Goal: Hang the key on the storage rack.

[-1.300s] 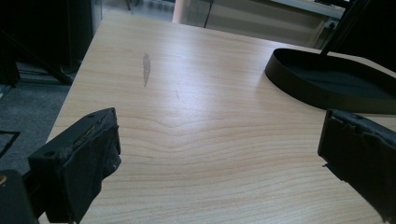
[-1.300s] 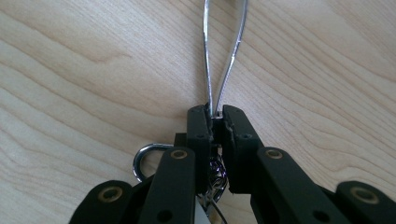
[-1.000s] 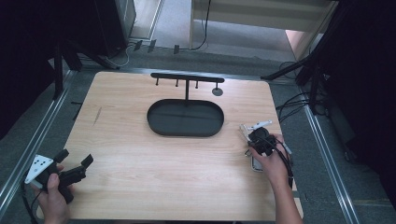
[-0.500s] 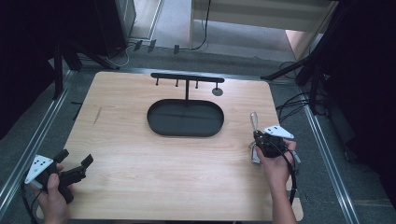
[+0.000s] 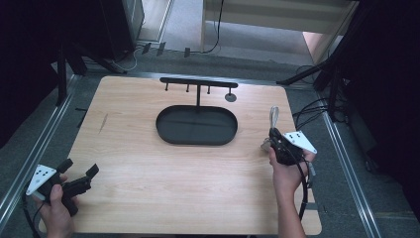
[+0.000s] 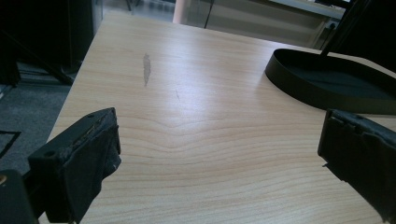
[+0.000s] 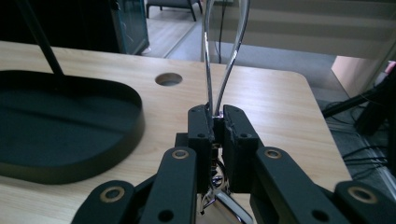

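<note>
The right hand-held gripper is clamped on a thin metal loop near the table's right edge. The left hand-held gripper rests wide open, holding nothing, at the front left corner.

- No text, label, brand, number or sign can be read in any of the views.
- The light wooden table top is unmarked, as are the black oval metal tray and the grey three-cornered plates.

A black oval tray sat mid-table, a hook rack rising behind it, beside a round hole.
</note>
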{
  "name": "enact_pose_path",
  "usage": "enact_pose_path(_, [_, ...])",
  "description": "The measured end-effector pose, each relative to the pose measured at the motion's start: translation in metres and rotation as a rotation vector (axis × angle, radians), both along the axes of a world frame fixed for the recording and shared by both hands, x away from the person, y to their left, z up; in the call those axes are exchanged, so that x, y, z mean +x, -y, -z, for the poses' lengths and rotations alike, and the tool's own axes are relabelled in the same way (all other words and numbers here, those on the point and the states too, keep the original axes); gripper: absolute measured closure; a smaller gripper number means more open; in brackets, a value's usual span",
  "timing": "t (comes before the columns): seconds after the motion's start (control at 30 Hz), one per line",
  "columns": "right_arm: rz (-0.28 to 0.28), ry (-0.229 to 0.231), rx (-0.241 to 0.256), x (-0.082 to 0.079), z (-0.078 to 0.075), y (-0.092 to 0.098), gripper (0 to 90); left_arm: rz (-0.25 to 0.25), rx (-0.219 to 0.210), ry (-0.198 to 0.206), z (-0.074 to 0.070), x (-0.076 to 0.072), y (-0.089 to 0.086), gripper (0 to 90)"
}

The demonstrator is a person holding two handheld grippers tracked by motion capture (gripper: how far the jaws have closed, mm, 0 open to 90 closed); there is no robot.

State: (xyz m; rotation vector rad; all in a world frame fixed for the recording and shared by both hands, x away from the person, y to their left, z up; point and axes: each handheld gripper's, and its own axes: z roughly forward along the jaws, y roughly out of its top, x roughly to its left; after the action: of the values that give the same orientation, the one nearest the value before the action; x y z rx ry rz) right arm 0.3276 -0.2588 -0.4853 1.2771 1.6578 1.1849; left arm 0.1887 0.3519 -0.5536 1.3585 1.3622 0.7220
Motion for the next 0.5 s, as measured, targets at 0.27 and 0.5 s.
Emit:
enact_pose_path(0.27, [-0.024, 0.056, 0.016, 0.004, -0.007, -0.024, 83.2, 0.0, -0.002, 0.0, 0.0, 0.0, 0.0, 0.0])
enact_pose_path(0.5, [-0.053, 0.079, 0.037, 0.01, -0.012, -0.047, 83.1, 0.001, -0.005, -0.002, 0.0, 0.0, -0.001, 0.0])
